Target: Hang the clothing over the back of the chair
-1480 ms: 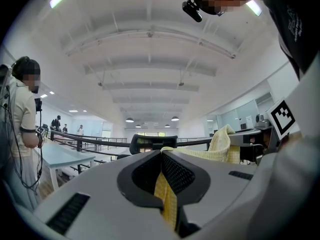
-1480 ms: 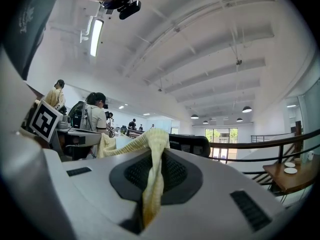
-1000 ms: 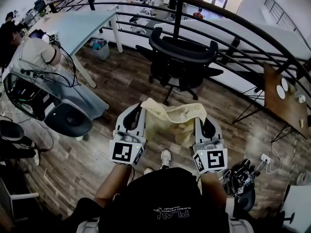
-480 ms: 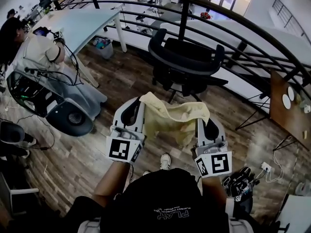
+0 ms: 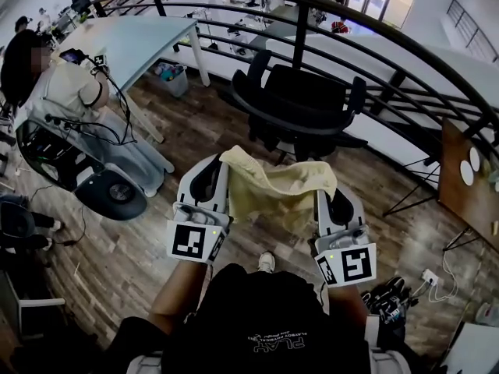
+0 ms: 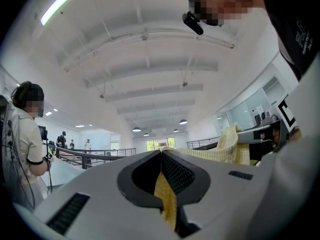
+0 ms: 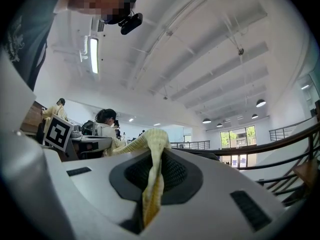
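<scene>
A pale yellow garment (image 5: 273, 193) hangs spread between my two grippers in the head view. My left gripper (image 5: 217, 160) is shut on its left corner, and the cloth (image 6: 167, 196) is pinched between the jaws in the left gripper view. My right gripper (image 5: 331, 179) is shut on the right corner, with the cloth (image 7: 152, 184) pinched in the right gripper view. A black office chair (image 5: 300, 104) stands just beyond the garment, its back (image 5: 273, 115) towards me. Both grippers sit a little short of the chair back.
A curved black railing (image 5: 390, 76) runs behind the chair. A seated person (image 5: 62, 84) works at a white desk (image 5: 132, 41) to the left, beside a round grey machine (image 5: 117, 193). A wooden table (image 5: 468, 170) stands at the right. Cables and gear (image 5: 390, 302) lie on the floor.
Both grippers have carried the garment forward and slightly up, nearer the chair. The chair now looms larger and closer in the head view. The grip on both corners is unchanged.
</scene>
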`<state>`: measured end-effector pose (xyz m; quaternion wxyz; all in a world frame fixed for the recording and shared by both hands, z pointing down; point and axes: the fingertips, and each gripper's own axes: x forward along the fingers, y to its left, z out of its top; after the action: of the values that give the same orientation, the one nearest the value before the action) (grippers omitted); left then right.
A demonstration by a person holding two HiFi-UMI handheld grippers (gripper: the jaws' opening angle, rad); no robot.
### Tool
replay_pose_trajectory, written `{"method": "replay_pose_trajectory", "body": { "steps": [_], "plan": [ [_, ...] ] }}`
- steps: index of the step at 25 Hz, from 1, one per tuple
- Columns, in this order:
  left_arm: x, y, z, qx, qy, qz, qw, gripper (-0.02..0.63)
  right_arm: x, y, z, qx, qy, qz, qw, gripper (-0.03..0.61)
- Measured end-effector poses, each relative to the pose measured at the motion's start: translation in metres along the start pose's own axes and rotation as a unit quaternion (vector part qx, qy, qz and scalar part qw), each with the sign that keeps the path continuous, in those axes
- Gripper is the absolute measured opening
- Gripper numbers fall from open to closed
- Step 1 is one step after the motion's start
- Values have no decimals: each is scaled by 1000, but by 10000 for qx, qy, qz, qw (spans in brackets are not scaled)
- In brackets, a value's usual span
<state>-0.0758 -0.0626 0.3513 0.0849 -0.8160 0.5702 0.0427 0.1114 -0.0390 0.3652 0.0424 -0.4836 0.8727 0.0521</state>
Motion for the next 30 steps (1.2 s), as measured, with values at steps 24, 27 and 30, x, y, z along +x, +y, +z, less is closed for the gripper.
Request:
{"method": "replay_pose_trajectory", "body": {
  "steps": [24,27,30],
  "plan": [
    [93,34,27,18,-537,-388,9978,18,60,-47,37,-689,-600,-609,9940,28],
    [109,42,32,80,-623,-460,9970,18,74,-48,42,-1056,-615,-672,9902,28],
    [123,52,36,49,-694,-535,9961,18,88,-51,49,-1131,-662,-809,9881,28]
  ]
}}
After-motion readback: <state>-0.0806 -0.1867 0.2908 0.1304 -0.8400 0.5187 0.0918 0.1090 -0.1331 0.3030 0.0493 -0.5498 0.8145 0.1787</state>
